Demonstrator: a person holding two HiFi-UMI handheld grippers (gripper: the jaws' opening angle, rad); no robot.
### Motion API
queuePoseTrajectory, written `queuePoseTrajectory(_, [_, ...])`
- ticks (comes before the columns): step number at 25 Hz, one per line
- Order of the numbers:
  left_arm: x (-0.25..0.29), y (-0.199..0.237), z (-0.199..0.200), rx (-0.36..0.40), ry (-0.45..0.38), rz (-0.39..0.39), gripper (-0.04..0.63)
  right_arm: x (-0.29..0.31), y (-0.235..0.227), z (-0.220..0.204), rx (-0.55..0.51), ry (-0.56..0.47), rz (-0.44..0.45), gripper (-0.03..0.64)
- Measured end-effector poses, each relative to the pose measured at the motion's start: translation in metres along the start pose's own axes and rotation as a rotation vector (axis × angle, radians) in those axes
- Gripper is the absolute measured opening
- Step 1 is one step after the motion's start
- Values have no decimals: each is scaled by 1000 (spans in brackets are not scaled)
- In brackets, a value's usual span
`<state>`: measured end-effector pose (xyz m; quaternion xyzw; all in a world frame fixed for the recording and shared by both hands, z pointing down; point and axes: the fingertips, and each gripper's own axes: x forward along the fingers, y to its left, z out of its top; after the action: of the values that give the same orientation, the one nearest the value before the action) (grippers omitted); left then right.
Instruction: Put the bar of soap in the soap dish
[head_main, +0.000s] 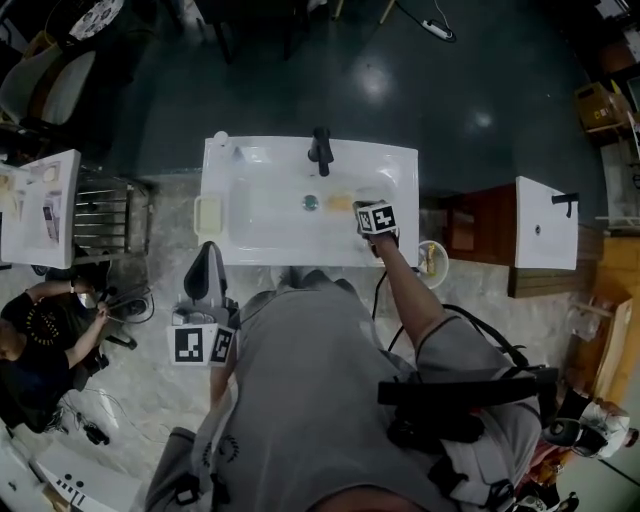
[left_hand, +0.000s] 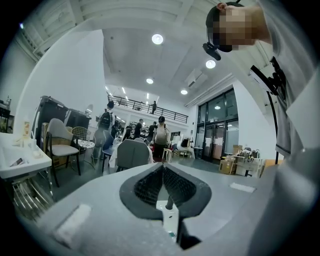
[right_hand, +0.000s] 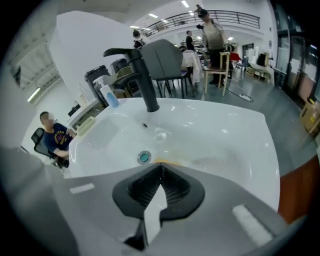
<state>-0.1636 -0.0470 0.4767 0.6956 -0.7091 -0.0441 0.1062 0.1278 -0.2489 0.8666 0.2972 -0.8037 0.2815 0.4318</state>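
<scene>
**Bar of soap.** The bar of soap (head_main: 340, 203) is a small, pale yellow-orange block. It lies on the floor of the white sink (head_main: 400, 160), just right of the round drain (head_main: 311, 202) and in front of the black faucet (head_main: 320, 150). In the right gripper view only a thin yellow edge of it shows past the tips of the tongs; the rest is hidden behind them.

**Soap dish.** The soap dish (head_main: 208, 215) is a cream, rectangular tray with a raised rim. It sits at the left edge of the sink, well apart from the soap. No soap lies in it.

**Right tongs.** The right tongs (right_hand: 161, 168) are held over the right part of the basin, pointing steeply down toward the soap. The jaws are fully together, with the ribbed pads meeting at the tips and nothing between them. The soap edge lies just beyond the tips; whether the tips touch it cannot be told.

**Left tongs.** The left tongs (left_hand: 162, 166) are held level, below the front edge of the sink in the head view and near the soap dish corner. The jaws are closed tip to tip and carry nothing. Their view faces out across the room, not at the sink.
</scene>
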Motion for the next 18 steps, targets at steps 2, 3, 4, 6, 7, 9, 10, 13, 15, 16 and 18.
queuePoseTrajectory(2, [-1,-1,-2,3,11,3,-3,10,8,-3,-185,28,-5,3])
queuePoseTrajectory(3, [-3,-1,-4,4,16,7,-3,18,13,-8,-309,54,-4,3])
queuePoseTrajectory(4, [-5,-1,-5,5,22,15,-3,27,17,-14,-439,83,-1,20])
queuePoseTrajectory(6, [-11,-1,-9,5,36,39,-3,45,19,-27,-665,144,7,70])
queuePoseTrajectory(7, [-14,1,-11,4,45,54,-3,55,18,-33,-752,171,9,73])
queuePoseTrajectory(9, [-22,6,-15,2,60,90,-3,72,13,-39,-881,212,11,91])
queuePoseTrajectory(10, [-27,9,-17,1,66,110,-3,79,12,-41,-929,229,15,103])
queuePoseTrajectory(13, [-41,17,-18,2,76,167,-3,97,9,-46,-1062,283,42,141])
queuePoseTrajectory(15, [-48,22,-18,3,78,199,-3,108,5,-49,-1136,322,53,152])
queuePoseTrajectory(16, [-51,24,-18,3,79,213,-3,112,3,-49,-1164,338,57,154])
queuePoseTrajectory(18, [-57,27,-19,2,83,239,-3,120,2,-46,-1209,358,64,164])
